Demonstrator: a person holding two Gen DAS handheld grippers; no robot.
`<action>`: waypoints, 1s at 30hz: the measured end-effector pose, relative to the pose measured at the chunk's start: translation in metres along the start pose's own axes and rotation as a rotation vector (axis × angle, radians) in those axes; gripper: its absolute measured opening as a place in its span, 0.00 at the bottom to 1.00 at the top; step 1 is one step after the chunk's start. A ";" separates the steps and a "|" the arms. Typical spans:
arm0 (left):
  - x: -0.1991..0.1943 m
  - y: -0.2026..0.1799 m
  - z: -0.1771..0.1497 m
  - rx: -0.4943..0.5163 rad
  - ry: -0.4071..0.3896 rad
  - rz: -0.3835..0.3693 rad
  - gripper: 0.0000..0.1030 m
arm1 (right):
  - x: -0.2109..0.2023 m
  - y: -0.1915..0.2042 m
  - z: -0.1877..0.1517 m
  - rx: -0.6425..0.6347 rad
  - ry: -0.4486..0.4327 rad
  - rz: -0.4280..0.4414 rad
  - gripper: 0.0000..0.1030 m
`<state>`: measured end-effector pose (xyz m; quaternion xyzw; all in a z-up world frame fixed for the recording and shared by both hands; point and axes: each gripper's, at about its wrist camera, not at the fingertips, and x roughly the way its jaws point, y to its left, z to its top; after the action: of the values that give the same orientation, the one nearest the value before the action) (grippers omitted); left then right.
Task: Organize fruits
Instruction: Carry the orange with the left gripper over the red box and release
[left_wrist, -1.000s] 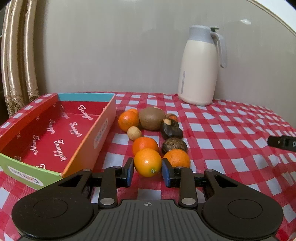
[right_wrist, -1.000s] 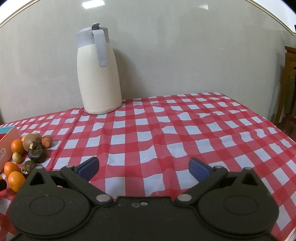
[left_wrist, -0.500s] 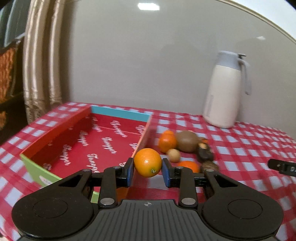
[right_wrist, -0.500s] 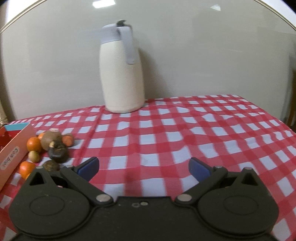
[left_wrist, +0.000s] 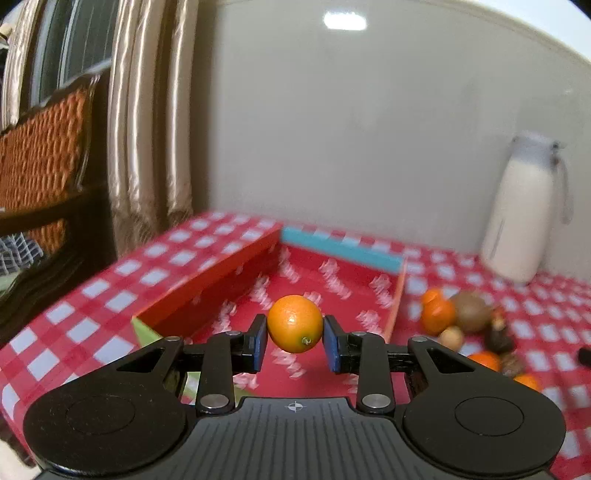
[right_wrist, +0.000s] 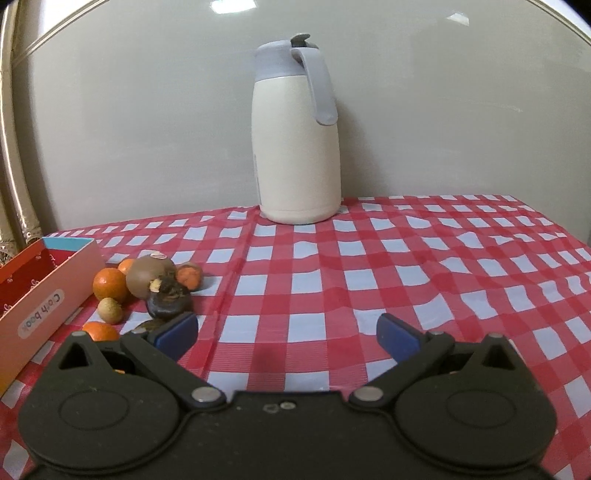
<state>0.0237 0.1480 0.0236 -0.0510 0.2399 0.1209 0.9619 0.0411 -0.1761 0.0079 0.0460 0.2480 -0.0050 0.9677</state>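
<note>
The left tool (left_wrist: 294, 344) is clenched on an orange (left_wrist: 294, 323), held above the red box (left_wrist: 236, 269); the remaining fruits (right_wrist: 155, 284) lie on the bench just beside that box; the right tool (right_wrist: 287, 332) gapes wide, empty.

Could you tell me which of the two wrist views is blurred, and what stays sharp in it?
Left wrist view: box, fruit pile and jug are motion-smeared; the held orange and left hand-held gripper stay sharp. Right wrist view: crisp, only fisheye bending.
</note>
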 end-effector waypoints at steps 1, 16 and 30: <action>0.007 -0.001 -0.002 0.006 0.029 -0.002 0.31 | 0.000 0.000 0.000 -0.001 0.000 -0.002 1.00; 0.007 -0.037 -0.005 0.016 0.043 -0.088 0.31 | -0.004 -0.009 -0.002 0.011 0.009 -0.008 1.00; -0.001 0.002 -0.007 -0.025 0.020 0.012 0.45 | -0.007 0.016 -0.007 -0.038 0.006 0.097 1.00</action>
<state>0.0192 0.1484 0.0179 -0.0626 0.2484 0.1293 0.9580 0.0323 -0.1597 0.0063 0.0398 0.2483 0.0468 0.9667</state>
